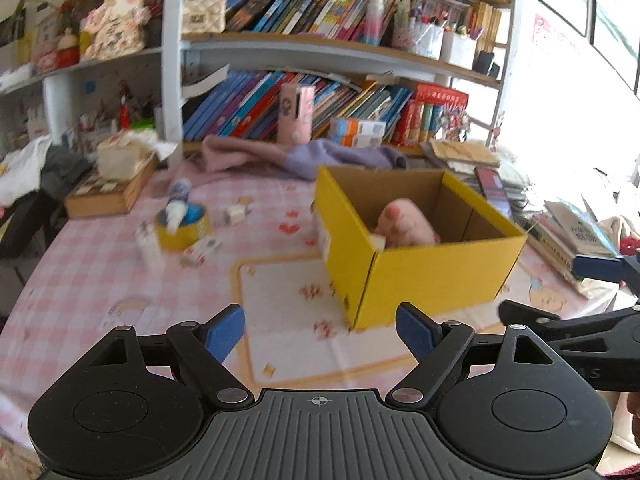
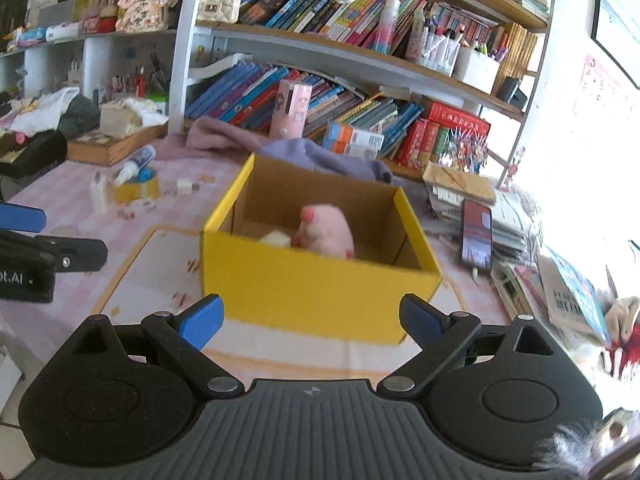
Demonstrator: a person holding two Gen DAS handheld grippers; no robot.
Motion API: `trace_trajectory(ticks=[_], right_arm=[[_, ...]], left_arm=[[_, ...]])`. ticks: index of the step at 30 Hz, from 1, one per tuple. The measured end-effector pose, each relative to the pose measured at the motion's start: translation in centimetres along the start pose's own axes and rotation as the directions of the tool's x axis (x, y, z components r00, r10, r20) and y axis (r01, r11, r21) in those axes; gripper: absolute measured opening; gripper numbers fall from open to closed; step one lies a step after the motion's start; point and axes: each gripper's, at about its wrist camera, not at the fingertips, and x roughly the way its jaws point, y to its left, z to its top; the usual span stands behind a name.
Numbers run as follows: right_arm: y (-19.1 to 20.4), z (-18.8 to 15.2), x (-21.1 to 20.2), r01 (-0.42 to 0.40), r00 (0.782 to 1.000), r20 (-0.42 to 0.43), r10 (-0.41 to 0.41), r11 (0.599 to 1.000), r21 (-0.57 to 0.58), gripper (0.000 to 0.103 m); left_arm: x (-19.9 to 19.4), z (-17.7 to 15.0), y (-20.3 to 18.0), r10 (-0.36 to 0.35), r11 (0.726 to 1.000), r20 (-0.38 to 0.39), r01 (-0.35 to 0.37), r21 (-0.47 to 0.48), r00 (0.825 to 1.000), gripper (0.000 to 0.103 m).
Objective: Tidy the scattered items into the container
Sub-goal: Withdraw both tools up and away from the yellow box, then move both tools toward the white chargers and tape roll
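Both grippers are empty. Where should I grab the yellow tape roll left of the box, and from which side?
Judging by its pose, the yellow tape roll lies flat with a glue bottle propped across its top. Clear the bottle first, then come from above with the left gripper, one finger inside the ring and one outside, pinching the near wall.

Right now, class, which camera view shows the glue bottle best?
The right wrist view: the glue bottle is sharp there, lying tilted on the yellow tape roll. The left wrist view shows it too, but blurred.
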Motion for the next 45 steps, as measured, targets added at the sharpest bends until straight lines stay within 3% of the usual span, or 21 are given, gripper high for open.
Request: trace_trajectory(ticks=[8, 16, 45], right_arm=[[1.1, -2.0, -1.8, -0.009, 0.998, -0.061, 0.011, 0.999, 0.044, 0.095], [2.8, -3.1, -2.0, -0.072, 0.989, -0.123, 0.08, 0.995, 0.069, 0.095], [11.2, -0.4, -1.3, -0.266, 0.961, -0.103, 0.257, 0.961, -0.083, 0.095]], left_arm=[[-1.7, -2.6, 1.1, 0.02, 1.0, -0.049, -0.02, -0.002, 0.999, 0.085], [-2.8, -4.5, 1.4, 0.029, 0.999, -0.082, -0.028, 0.021, 0.996, 0.085], [-5.6, -5.9, 8.2, 0.164, 0.982, -0.094, -0.172, -0.081, 0.982, 0.085]])
